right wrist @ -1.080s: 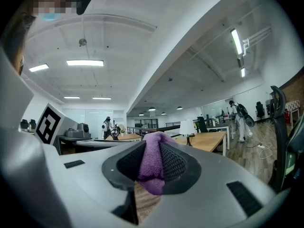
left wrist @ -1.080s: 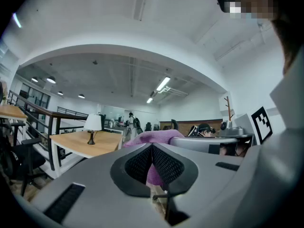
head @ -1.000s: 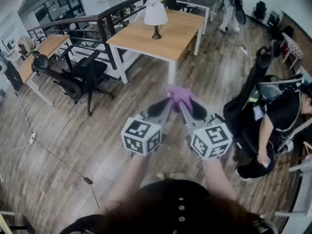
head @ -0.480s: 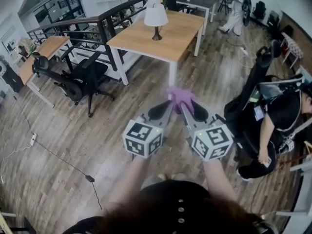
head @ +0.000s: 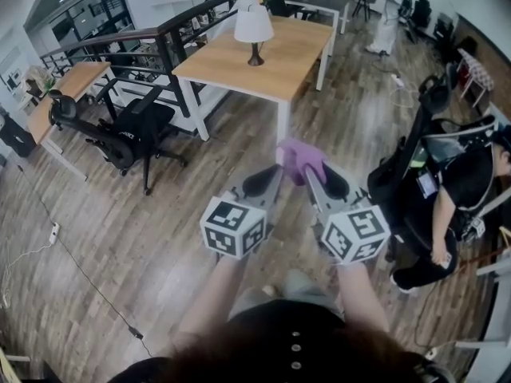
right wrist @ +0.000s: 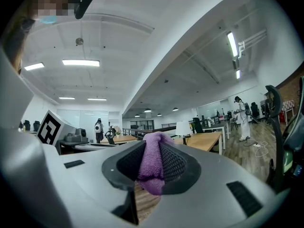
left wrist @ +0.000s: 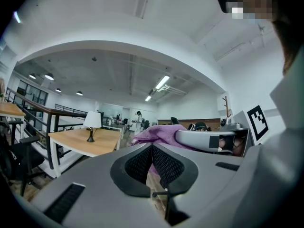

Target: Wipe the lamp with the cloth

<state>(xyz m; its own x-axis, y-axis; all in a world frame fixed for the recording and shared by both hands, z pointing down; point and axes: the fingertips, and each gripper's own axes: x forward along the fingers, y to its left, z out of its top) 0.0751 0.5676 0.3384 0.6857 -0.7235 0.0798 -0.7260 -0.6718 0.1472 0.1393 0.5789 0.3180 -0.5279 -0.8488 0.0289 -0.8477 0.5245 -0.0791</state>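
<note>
Lamp (head: 254, 29) stands far off on the table (head: 299, 58), wiping not yet begun; my right hand-held gripper (right wrist: 153, 160) pinches the purple cloth (head: 303, 156), my left hand-held gripper (left wrist: 152, 151) pressed together on nothing.

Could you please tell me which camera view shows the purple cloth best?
The right gripper view: the purple cloth sits close up, pinched between the jaws of the right gripper. The head view shows it only as a small bunch at that gripper's tip; the left gripper view shows just its side.
</note>
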